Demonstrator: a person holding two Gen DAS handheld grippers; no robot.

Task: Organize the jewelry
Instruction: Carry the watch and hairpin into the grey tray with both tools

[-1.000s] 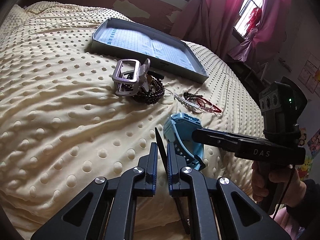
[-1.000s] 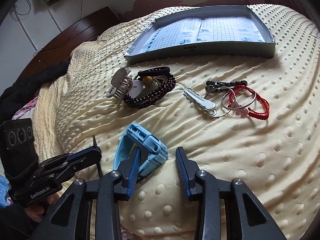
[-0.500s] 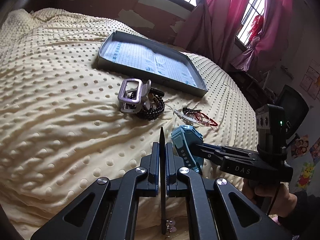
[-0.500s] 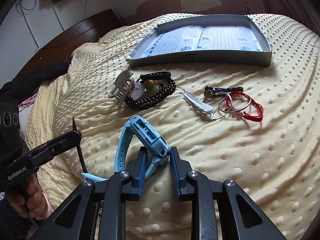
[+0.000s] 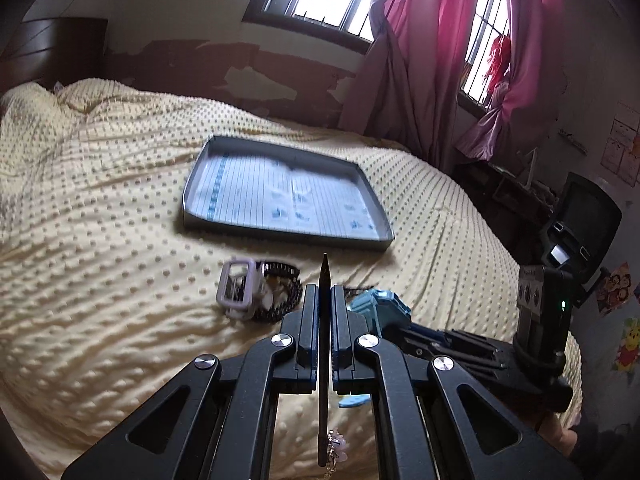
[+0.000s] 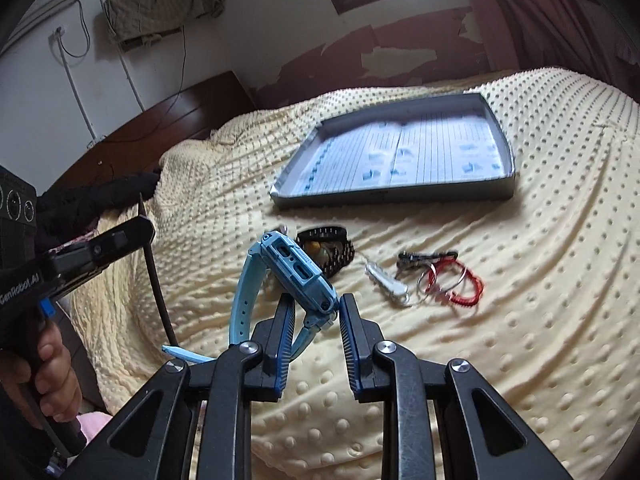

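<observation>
Left claw clamps a dark hair stick.

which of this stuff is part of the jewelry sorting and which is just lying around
Part of the job:
- blue watch, in the right hand-held gripper
- dark hair stick, in the left hand-held gripper
- tray
- bead bracelet
- hair claw
- red bracelet
- silver clip

Just lying about:
- curtains
- dark cloth
- blanket
</observation>
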